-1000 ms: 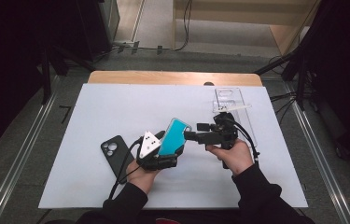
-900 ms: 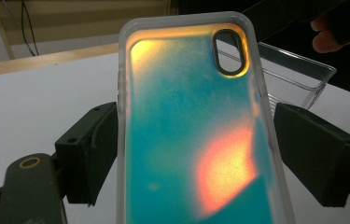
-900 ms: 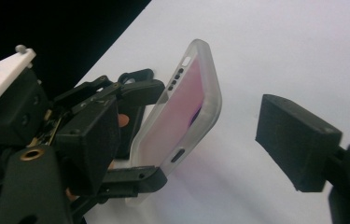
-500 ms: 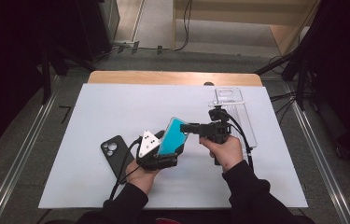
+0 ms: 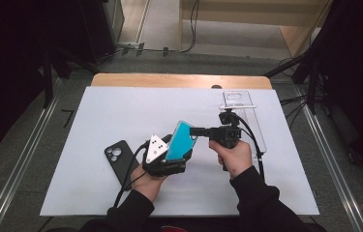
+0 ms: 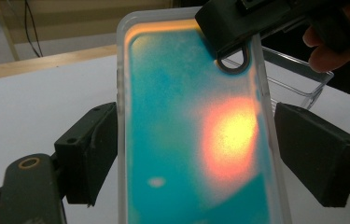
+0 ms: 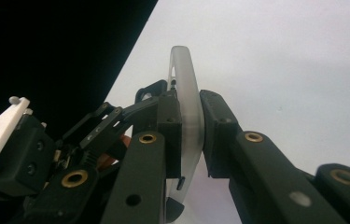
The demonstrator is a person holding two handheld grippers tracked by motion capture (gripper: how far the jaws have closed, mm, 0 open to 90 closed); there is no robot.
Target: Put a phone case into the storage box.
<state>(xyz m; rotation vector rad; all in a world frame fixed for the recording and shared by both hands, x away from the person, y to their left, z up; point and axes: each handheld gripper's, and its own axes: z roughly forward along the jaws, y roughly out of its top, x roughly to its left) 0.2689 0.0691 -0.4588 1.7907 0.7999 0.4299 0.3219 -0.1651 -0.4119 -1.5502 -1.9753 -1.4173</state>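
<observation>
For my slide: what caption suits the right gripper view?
Right gripper fingers clamp the phone case's clear rim.

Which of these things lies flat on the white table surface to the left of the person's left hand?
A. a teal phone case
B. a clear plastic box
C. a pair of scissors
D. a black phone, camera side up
D: in the high view the black phone lies on the table left of the left gripper, while the teal phone case is held up between the grippers.

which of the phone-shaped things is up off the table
The teal phone case, held up between both grippers. The black phone lies flat on the white table to its left, and the clear case rests near the far right edge.
</observation>
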